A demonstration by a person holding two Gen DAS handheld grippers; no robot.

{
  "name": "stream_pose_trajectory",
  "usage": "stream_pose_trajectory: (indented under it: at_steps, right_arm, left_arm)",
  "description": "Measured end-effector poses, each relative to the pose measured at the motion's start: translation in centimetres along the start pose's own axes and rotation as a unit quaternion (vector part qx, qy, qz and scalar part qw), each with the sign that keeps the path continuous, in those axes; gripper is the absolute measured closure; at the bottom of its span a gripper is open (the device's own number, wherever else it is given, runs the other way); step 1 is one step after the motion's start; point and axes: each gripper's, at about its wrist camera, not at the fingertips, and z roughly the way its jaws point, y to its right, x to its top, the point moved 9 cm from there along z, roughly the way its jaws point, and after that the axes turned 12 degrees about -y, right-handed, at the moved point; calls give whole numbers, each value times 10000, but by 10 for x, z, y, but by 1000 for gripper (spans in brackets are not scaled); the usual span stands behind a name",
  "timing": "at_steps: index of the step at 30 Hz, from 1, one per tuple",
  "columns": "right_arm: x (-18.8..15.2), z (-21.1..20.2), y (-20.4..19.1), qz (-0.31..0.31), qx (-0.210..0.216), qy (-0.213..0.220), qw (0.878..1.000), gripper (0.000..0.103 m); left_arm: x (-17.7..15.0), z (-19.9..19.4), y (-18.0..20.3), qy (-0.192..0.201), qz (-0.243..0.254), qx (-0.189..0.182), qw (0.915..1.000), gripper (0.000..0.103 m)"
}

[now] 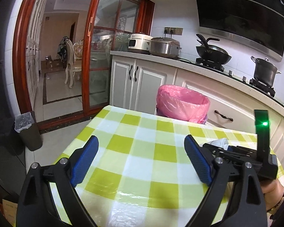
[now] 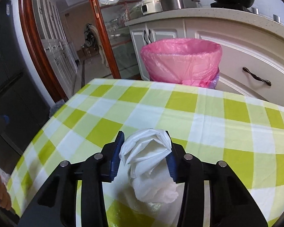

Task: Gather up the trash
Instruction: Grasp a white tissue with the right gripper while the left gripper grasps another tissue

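A crumpled white tissue point(image 2: 147, 157) sits between the blue pads of my right gripper point(image 2: 144, 141), which is shut on it just above the green-checked tablecloth point(image 2: 208, 121). In the left wrist view that same gripper point(image 1: 215, 145) appears at the right with a bit of the tissue point(image 1: 220, 142) showing. My left gripper point(image 1: 141, 145) stands open over the cloth point(image 1: 142, 151) with nothing between its pads. A trash bin lined with a pink bag point(image 2: 181, 60) stands beyond the table's far edge, its mouth open; the pink-bagged bin point(image 1: 181, 102) shows in the left wrist view too.
White kitchen cabinets point(image 1: 142, 75) and a counter with cookers, a wok point(image 1: 212, 53) and a pot run behind the bin. A dark bin point(image 1: 28, 130) stands on the floor at the left by a wood-framed glass door point(image 1: 96, 56). A person's hand point(image 1: 272, 193) holds the right gripper.
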Motion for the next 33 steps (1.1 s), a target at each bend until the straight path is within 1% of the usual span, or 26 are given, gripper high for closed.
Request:
stream_pose_trajectory:
  at_steps: [3, 5, 9, 11, 15, 17, 21, 23, 27, 31, 33]
  right_arm:
    - [2, -21, 3, -23, 55, 197, 9998, 65]
    - [3, -41, 11, 106, 73, 393, 9991, 65]
    - [3, -81, 37, 417, 123, 735, 9963, 65]
    - [-3, -103, 55, 554, 82, 870, 9946, 65]
    - [-24, -134, 84, 691, -48, 959, 9930, 65]
    - [-35, -142, 94, 748, -87, 968, 9925, 65]
    - [-56, -154, 115, 957, -84, 975, 9906, 65]
    - [-61, -156, 120, 1031, -54, 985, 9898, 65]
    - [-68, -157, 124, 1135, 40, 1006, 9884, 65]
    - [-69, -156, 124, 1163, 134, 1017, 9879, 65]
    - [-70, -156, 122, 1149, 154, 1013, 9881, 65]
  left_arm:
    - [1, 7, 17, -67, 80, -114, 9999, 14]
    - [0, 12, 31, -132, 114, -209, 9996, 14]
    - [-5, 20, 66, -204, 266, -409, 9986, 14]
    - [-8, 26, 83, -279, 332, -503, 9978, 14]
    - [-16, 41, 118, -470, 511, -659, 9954, 14]
    - [-21, 51, 133, -598, 578, -701, 9941, 14]
    - [-30, 76, 158, -987, 725, -721, 9899, 15]
    - [-35, 86, 168, -1156, 766, -757, 9874, 24]
    - [-44, 106, 183, -1468, 1030, -652, 9816, 33]
    - [-56, 121, 182, -1735, 1086, -503, 9775, 42]
    - [-61, 126, 180, -1827, 1110, -438, 9759, 54]
